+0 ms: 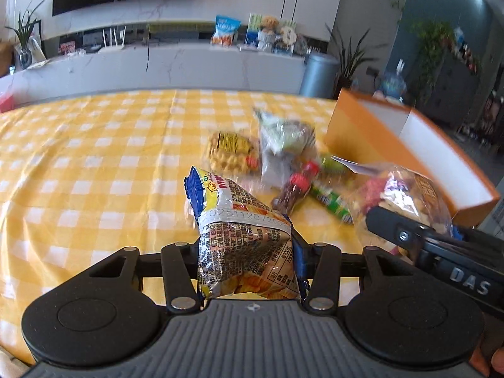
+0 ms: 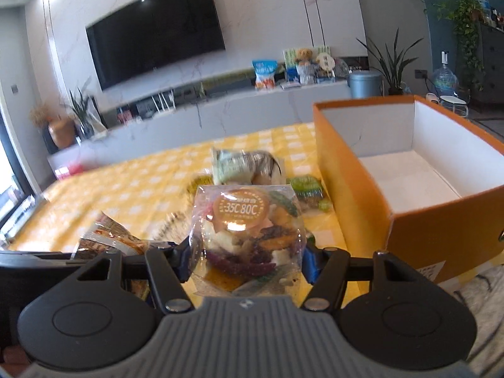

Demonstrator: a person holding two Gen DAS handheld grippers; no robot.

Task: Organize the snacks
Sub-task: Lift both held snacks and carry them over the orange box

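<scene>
Holding one packet apiece, both grippers are loaded; nothing is boxed so far.

- Left gripper (image 1: 249, 252): clamped on a silver-and-blue crisp packet (image 1: 242, 236), lifted clear of the yellow checked tablecloth (image 1: 94, 157).
- Right gripper (image 2: 247, 258): clamped on a clear bag of mixed dried snacks (image 2: 249, 236), just left of the orange box (image 2: 425, 233).
- Orange box: open, white interior bare as far as visible; sits at the table's right edge.
- Left on the cloth: a yellow snack packet (image 1: 230, 154), a pale green-and-grey packet (image 1: 283, 145), a small cola-style bottle (image 1: 296, 189), a green wrapped item (image 1: 334, 201), grouped near the box.

Judgement: early stage. Two items are in transit and the loose group awaits collection.
</scene>
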